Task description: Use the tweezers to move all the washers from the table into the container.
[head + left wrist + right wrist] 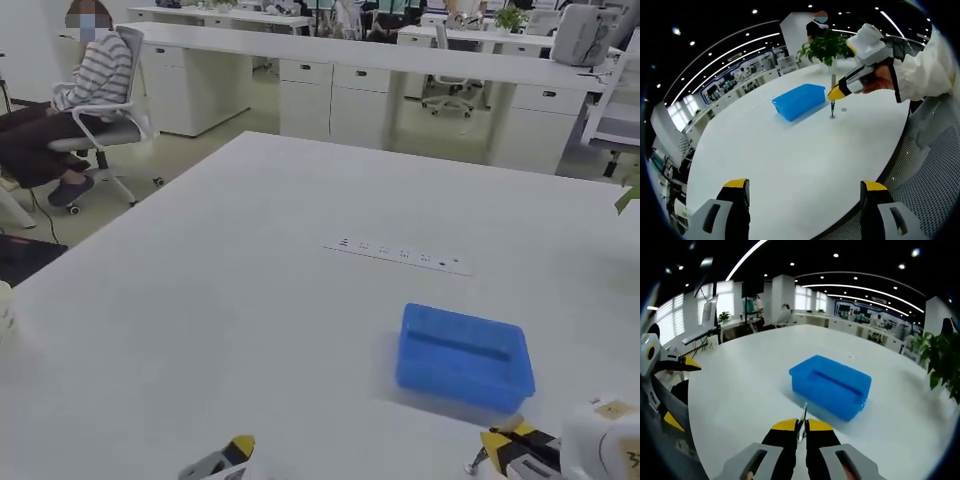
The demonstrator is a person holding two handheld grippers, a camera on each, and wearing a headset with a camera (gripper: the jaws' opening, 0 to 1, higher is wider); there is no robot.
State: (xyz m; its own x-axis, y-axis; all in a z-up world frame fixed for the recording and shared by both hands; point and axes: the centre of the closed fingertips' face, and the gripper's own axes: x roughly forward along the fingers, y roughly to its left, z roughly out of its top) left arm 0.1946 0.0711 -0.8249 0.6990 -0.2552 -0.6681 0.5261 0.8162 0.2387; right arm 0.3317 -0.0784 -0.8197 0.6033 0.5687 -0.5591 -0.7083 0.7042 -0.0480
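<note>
Blue plastic container [463, 357] sits lower right in head view on the white table [200, 300]; 1 container. The left gripper [228, 458] is at the bottom edge and the right gripper [500, 445] in the bottom right corner.

Left gripper view: its own jaws are spread wide w/ nothing between. At upper right the right gripper holds the tweezers [833, 96] upright, tips on the table just right of the container. 1 washer [843, 109] made out, a tiny ring lying flat just right of the tips; can't tell if there are more.

Right gripper view: jaws closed tight on the tweezers' shank, container straight ahead at centre. 1 pair of tweezers.

Washer is prob. light, hard, thin and slippery. Best to pinch across the ring wall, one tine thru the hole.
</note>
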